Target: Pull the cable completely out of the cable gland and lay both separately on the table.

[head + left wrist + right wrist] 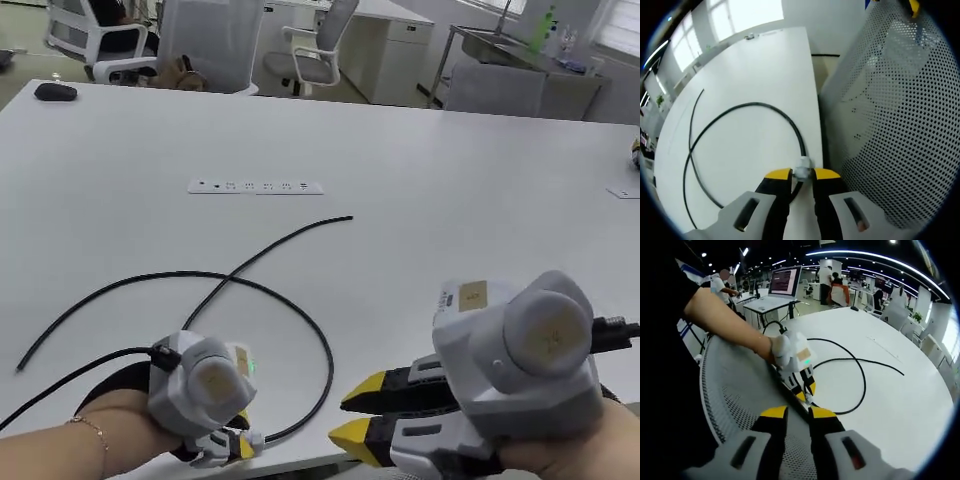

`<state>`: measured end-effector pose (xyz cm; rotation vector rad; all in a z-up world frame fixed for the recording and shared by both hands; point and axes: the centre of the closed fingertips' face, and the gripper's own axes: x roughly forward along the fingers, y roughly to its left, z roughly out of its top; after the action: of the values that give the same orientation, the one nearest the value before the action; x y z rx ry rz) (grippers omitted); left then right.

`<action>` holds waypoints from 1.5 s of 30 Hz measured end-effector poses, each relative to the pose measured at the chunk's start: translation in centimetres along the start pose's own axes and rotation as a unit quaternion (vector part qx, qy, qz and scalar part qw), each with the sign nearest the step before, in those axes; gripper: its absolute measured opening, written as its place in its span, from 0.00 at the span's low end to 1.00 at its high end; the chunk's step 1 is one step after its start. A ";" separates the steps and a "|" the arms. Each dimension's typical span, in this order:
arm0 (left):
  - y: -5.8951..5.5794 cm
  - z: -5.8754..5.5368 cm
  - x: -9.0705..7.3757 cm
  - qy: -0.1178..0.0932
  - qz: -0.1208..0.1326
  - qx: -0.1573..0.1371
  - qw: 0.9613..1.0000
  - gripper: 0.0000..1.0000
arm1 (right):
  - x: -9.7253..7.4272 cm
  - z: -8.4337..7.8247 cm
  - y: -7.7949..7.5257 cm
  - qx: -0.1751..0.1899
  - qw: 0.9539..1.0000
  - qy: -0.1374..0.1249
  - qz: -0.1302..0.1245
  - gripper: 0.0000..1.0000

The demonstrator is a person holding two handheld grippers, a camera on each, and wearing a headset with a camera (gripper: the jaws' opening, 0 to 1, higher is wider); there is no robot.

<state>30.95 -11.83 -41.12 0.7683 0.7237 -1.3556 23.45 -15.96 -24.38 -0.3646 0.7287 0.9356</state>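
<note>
Gland: white, at near table edge, cable not yet out.
- L gripper: yellow tips closed onto gland from both sides, firm hold by the look of it. Sits at table's near edge in head view.
- R gripper: tips a narrow gap apart, nothing betw. them. Hangs off the near edge, pointed at L gripper, near but not touching.
- Cable: black, runs from gland out in one wide loop on table, crosses itself, free end further out. A dark bit shows betw. L jaws behind gland; length of that stub can't tell.
- Chair mesh: grey, perforated, just beside table edge, under both grippers.
- Step (est.): gland secured, pull not begun; task early.
- Next move (est.): R to open wider, take cable just beyond gland, draw it straight away along gland's axis while L holds still. Loop likely drags and needs regrips. Then set both down apart.
</note>
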 end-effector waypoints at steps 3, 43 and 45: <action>-0.4 -0.9 0.2 0.015 -0.004 0.008 1.000 0.18 | -0.1 0.0 0.0 0.001 1.000 -0.001 0.000 0.18; -2.1 8.1 -14.2 -0.045 0.152 0.197 0.967 0.17 | 6.6 4.2 1.0 -0.048 0.953 0.055 0.294 0.17; -2.3 8.1 -14.0 -0.038 0.150 0.210 0.965 0.17 | 6.8 4.1 1.0 -0.047 0.952 0.061 0.295 0.14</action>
<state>27.58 -10.69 -25.18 1.1070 0.2426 -1.2637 26.84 -9.00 -26.24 -0.2923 0.9315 1.5270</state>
